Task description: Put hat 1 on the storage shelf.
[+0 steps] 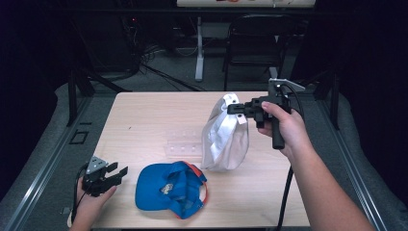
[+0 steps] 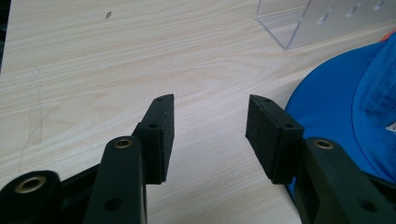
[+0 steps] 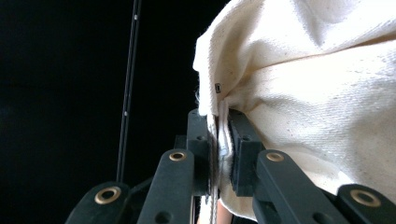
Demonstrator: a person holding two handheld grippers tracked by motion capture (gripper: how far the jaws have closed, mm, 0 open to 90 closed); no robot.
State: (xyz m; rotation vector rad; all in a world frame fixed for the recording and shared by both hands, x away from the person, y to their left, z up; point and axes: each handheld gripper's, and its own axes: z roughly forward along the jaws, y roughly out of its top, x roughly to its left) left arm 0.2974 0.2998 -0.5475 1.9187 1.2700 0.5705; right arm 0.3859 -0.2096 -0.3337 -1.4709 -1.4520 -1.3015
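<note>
White cap hangs from right gripper, jaws pinched on its top edge, crown near table centre. Left gripper at front-left, jaws spread, empty. Blue cap just beside it. Clear stand behind blue cap.

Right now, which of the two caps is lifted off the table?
The white cap, pinched at its top by the right gripper and hanging; the blue cap lies flat on the table.
</note>
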